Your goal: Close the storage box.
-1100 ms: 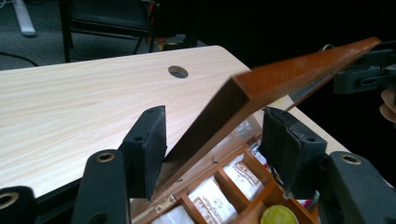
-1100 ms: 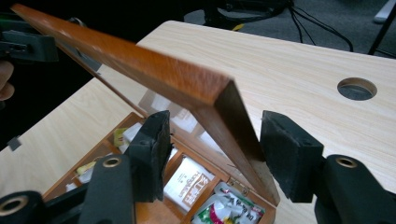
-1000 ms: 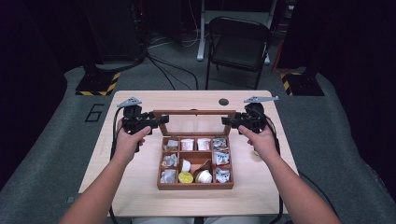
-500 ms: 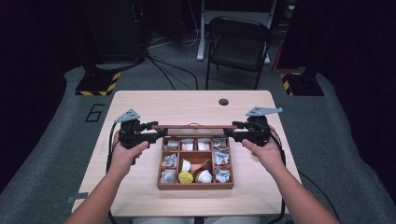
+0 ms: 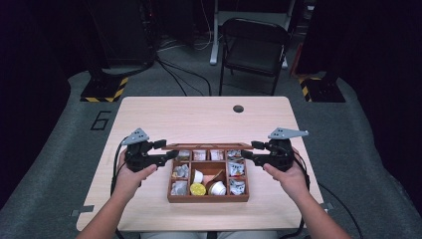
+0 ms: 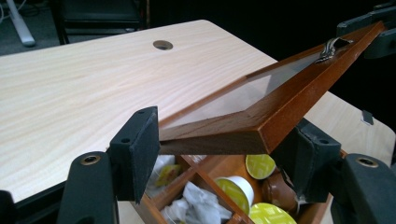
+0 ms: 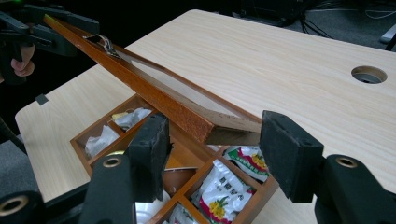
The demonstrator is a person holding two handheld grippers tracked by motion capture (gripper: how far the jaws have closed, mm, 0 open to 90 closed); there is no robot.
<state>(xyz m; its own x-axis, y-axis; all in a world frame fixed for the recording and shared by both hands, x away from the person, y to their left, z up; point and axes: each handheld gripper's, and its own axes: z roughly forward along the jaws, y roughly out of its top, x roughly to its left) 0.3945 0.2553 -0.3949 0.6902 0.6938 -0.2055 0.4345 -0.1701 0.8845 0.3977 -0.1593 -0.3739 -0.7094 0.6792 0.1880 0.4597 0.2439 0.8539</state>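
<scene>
Wooden box [image 5: 208, 199], divided into compartments of pods and packets, sits at the near middle of the pale wood table [image 5: 199, 117], its long sides running from nine o'clock to three o'clock. Its glass-paned lid [image 5: 206, 146] hangs tilted over the far edge, long axis also nine to three. The left gripper [image 5: 169, 149] is at the lid's nine o'clock end, jaws just opening; in the left gripper view the lid's corner [image 6: 261, 135] lies between the pads, the left pad seemingly clear of the wood, though the right side is hard to judge. The right gripper [image 5: 247, 150] brackets the three o'clock corner [image 7: 210, 128], jaws widening, gaps at both pads. Farther at twelve o'clock the table has a cable hole [image 5: 238, 108]; beyond stand a black chair [image 5: 254, 45] and grey floor [image 5: 59, 149].
</scene>
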